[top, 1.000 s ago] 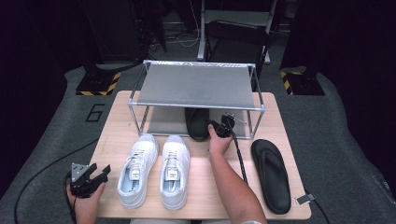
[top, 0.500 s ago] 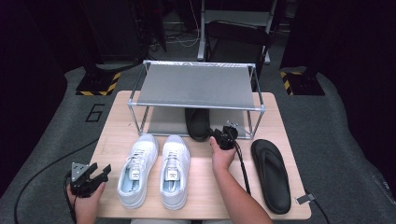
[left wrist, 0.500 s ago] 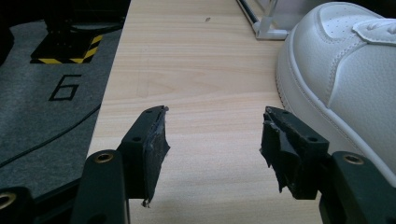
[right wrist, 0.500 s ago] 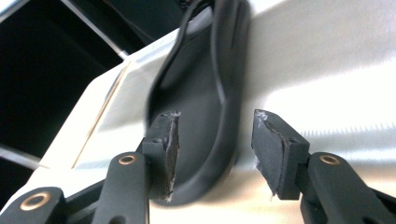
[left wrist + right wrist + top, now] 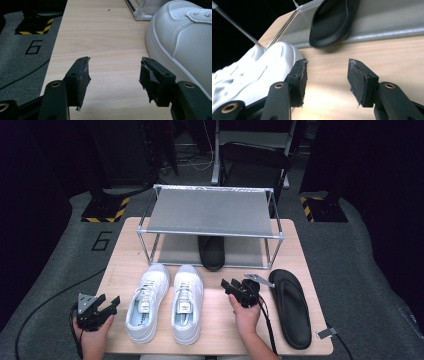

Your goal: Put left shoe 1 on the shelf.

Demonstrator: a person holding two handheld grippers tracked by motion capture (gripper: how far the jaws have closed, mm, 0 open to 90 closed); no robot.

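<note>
The left tongs (image 5: 106,304) sit low at the near left corner of the counter (image 5: 220,335), their jaws wide apart with only bare wood between them, just beside the left white sneaker (image 5: 145,302). The right tongs (image 5: 231,287) hover over the counter between the right white sneaker (image 5: 187,302) and the black sandal (image 5: 291,307) that lies along the right edge. Their jaws stand apart and have just been opening; nothing is between them and they touch nothing. In the right gripper view the pads (image 5: 301,77) frame bare wood, with the sneaker's toe (image 5: 259,72) to one side.

Farther back, the second black sandal (image 5: 211,252) lies on the lower level of the metal shoe rack (image 5: 212,210), its heel end poking out toward the front.

Compared with a second ago, the right tongs have drawn back from the rack's front, near that sandal, toward the person, and now point leftward. The left tongs have kept their place, and the shoes lie as they did.
</note>
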